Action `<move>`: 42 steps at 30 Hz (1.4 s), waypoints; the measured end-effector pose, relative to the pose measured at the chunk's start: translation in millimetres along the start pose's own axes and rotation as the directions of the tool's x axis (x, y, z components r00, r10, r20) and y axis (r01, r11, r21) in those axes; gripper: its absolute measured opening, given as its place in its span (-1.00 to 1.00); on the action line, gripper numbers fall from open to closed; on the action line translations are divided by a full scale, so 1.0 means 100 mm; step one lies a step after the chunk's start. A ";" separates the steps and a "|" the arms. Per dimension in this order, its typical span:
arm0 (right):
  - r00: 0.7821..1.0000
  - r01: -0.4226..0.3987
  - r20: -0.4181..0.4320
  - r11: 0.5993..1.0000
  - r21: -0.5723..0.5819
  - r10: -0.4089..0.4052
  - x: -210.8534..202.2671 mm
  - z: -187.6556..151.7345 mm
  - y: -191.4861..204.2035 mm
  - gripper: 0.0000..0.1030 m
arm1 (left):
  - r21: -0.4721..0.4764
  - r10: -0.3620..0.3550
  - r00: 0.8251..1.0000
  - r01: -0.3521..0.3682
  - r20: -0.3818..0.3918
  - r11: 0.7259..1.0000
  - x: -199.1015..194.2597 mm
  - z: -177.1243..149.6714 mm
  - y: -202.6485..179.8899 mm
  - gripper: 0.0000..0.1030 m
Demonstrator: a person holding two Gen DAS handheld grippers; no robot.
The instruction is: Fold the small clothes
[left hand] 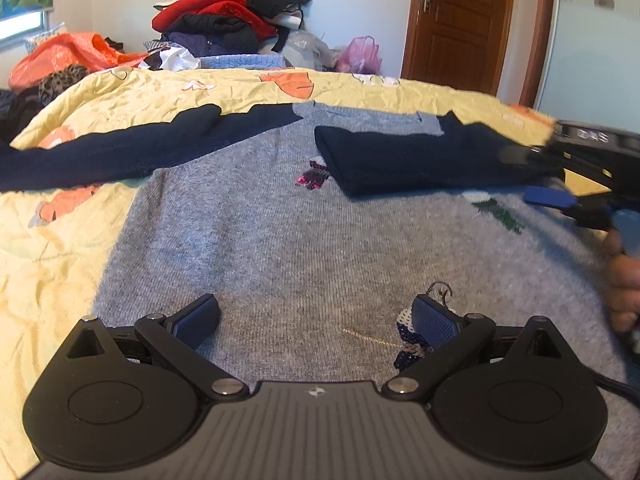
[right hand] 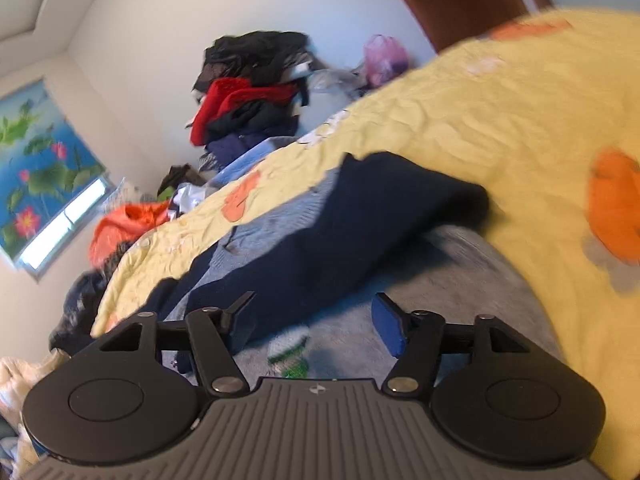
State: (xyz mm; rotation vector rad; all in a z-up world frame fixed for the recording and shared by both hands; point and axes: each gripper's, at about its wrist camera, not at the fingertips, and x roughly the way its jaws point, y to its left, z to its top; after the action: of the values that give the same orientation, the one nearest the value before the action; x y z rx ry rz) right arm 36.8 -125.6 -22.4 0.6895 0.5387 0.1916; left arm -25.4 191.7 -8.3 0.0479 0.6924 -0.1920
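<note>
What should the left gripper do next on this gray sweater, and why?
Probably reach for the far navy sleeve and fold it inward. The other navy sleeve already lies across the gray sweater body, with the right gripper open beside it. The left gripper is open and empty above the sweater.

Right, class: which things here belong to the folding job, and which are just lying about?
Part of the job:
grey sweater
its navy sleeves
left tool
right tool

Just lying about:
clothes pile
orange bag
pink bag
yellow quilt, only the work surface
</note>
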 end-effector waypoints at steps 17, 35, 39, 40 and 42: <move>0.993 -0.121 0.013 0.992 0.038 0.121 0.09 -0.01 -0.02 0.60 | -0.516 -0.381 0.924 0.343 0.035 0.785 0.77 0.99 0.36 0.93; 0.990 -0.140 0.001 0.990 0.026 0.140 0.09 -0.02 0.01 0.74 | -0.207 -0.130 0.987 0.147 0.092 0.967 0.56 1.60 0.18 -0.79; 0.990 -0.141 -0.001 0.990 0.022 0.141 0.07 -0.03 0.02 0.76 | -0.203 -0.030 0.999 0.021 -0.040 0.979 0.81 1.43 0.37 -0.80; 0.990 -0.141 -0.001 0.990 0.022 0.141 0.07 -0.03 0.02 0.76 | -0.194 0.000 0.997 -0.016 -0.079 0.981 0.89 1.35 0.39 -0.80; 0.990 -0.141 -0.001 0.990 0.021 0.141 0.07 -0.03 0.02 0.76 | -0.177 0.037 0.992 -0.059 -0.121 0.982 1.00 1.18 0.42 -0.80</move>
State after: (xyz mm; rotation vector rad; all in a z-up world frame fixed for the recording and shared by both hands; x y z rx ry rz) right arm 40.9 -120.0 -25.7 0.7488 0.4949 0.3198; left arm 132.1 203.8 18.3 -0.0986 0.8223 -0.0797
